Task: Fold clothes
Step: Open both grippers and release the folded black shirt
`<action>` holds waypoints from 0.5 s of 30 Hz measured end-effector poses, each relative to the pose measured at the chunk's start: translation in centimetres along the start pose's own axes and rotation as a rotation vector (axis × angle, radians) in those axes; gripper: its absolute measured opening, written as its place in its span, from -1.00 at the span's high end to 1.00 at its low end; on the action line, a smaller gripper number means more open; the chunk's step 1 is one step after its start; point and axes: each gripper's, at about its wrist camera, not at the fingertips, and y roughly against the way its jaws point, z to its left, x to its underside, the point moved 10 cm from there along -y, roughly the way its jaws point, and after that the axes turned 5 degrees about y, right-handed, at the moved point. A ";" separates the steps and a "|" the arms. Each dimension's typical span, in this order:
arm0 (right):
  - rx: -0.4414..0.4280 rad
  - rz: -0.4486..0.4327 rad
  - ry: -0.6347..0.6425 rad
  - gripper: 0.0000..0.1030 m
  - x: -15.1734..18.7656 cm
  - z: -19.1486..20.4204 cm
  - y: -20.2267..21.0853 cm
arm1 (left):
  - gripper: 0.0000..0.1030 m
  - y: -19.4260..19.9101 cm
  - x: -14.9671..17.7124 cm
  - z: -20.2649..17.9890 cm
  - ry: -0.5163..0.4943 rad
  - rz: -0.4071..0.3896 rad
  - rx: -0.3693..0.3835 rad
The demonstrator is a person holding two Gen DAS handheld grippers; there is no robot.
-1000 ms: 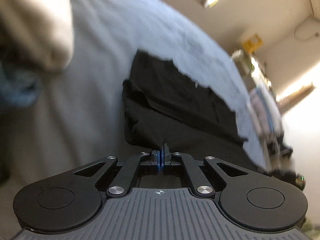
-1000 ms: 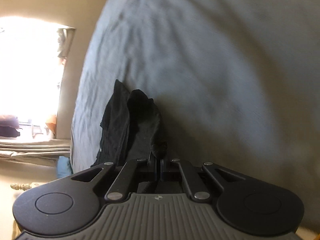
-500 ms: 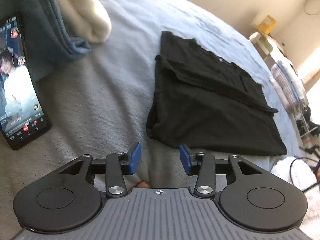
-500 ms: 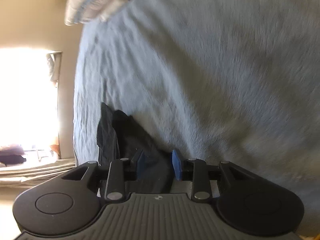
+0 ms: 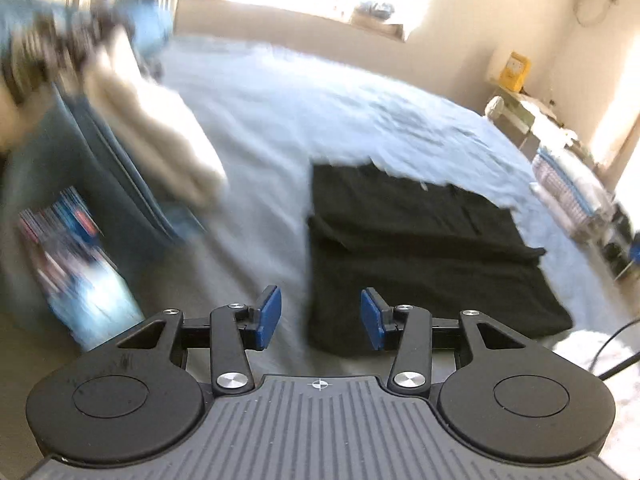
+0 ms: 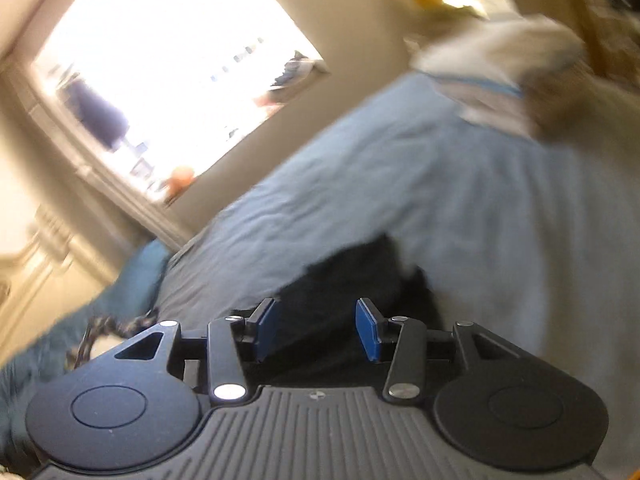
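Left wrist: black shirt [image 5: 420, 248] beyond left tool [image 5: 320, 316].

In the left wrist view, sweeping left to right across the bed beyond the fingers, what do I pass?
Phone with its lit screen → cream folded cloth → bare blue-grey sheet → folded black garment → checked cloth at the far right edge.

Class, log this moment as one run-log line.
left tool: open, empty | right tool: opening, empty | black garment: folded, flat on bed
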 end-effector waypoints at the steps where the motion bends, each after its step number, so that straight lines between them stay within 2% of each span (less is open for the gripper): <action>1: -0.021 -0.003 0.027 0.10 -0.7 1.1 -0.4 | 0.15 1.3 -1.6 1.1 -0.062 -0.024 -0.049; 3: -0.046 -0.010 0.049 0.09 -1.6 2.7 -1.4 | 0.15 3.8 -5.0 3.2 -0.174 -0.073 -0.148; 7: -0.092 -0.011 0.065 0.09 -3.0 5.7 -3.4 | 0.14 10.3 -13.8 6.6 -0.301 -0.180 -0.322; 10: -0.110 -0.002 0.064 0.09 -3.1 6.7 -4.5 | -0.04 15.0 -19.9 7.8 -0.408 -0.266 -0.446; 11: -0.116 0.001 0.063 0.09 -3.1 7.0 -4.8 | -0.18 15.8 -20.9 7.6 -0.438 -0.271 -0.476; 13: -0.112 0.009 0.059 0.09 -3.1 7.1 -5.2 | -0.22 17.4 -23.1 7.3 -0.497 -0.282 -0.534; 14: -0.114 0.015 0.061 0.09 -3.0 7.0 -5.4 | -0.30 16.9 -22.7 6.6 -0.514 -0.266 -0.515; 15: -0.116 0.022 0.069 0.09 -2.9 7.0 -5.4 | -0.45 15.6 -21.1 5.3 -0.521 -0.234 -0.462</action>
